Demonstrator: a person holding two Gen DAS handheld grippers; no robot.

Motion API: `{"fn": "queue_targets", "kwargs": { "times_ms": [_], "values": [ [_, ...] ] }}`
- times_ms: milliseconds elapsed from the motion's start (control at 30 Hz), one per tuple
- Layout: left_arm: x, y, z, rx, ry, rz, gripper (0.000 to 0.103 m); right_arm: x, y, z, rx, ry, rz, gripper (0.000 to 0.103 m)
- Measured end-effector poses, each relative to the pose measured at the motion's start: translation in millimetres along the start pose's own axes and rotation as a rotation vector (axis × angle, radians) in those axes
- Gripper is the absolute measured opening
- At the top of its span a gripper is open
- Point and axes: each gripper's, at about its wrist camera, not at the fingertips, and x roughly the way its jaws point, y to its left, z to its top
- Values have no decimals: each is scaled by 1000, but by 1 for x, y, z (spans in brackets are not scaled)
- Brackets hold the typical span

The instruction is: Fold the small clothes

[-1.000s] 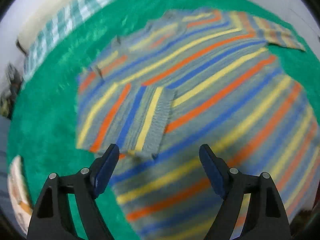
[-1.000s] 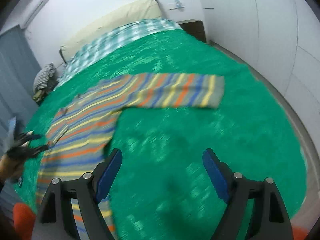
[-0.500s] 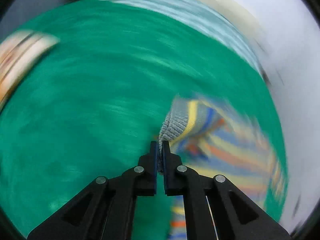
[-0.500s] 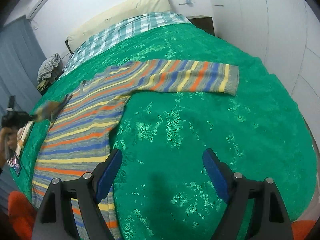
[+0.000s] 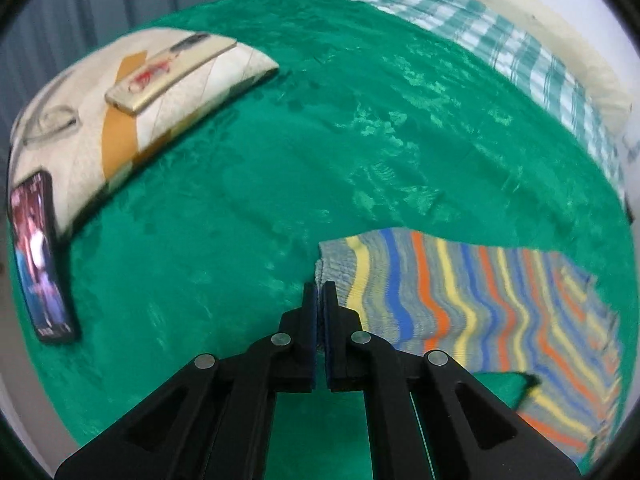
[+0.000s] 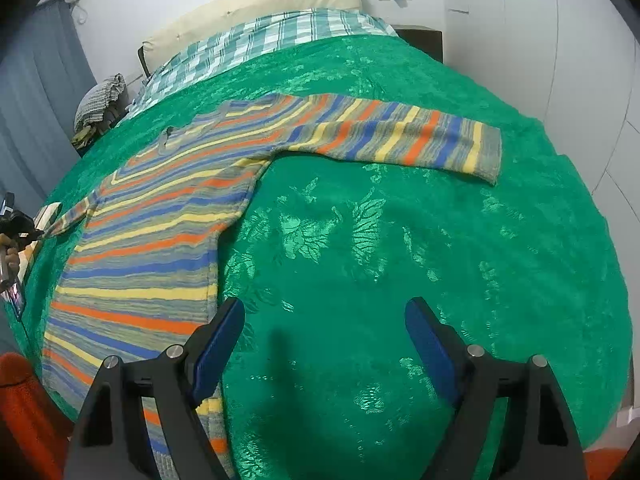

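Striped sweater (image 6: 160, 216) lay flat on green bedspread (image 6: 400, 260), toward bed's left edge. Left tool (image 5: 319, 292) pinched left sleeve cuff (image 5: 334, 268). Right tool (image 6: 324, 344) hung spread, empty. Advice: carry cuff low across body, keep fold line straight, release only once flat.

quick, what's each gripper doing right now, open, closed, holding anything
Left gripper: closed, its fingers pinching the grey cuff of the striped knit sweater's sleeve.
Right gripper: open, holding nothing, above the green bedspread.
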Motion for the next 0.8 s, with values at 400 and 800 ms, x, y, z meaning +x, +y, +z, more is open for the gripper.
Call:
{"fn": "queue_targets", "kwargs": {
  "times_ms": [400, 800],
  "values": [
    [39, 12, -26, 60, 57, 85, 7, 12, 0, -3, -3, 44, -25, 82],
    [-50, 11, -127, 155, -7, -108, 84, 3, -9, 2, 21, -12, -152, 93]
  ]
}}
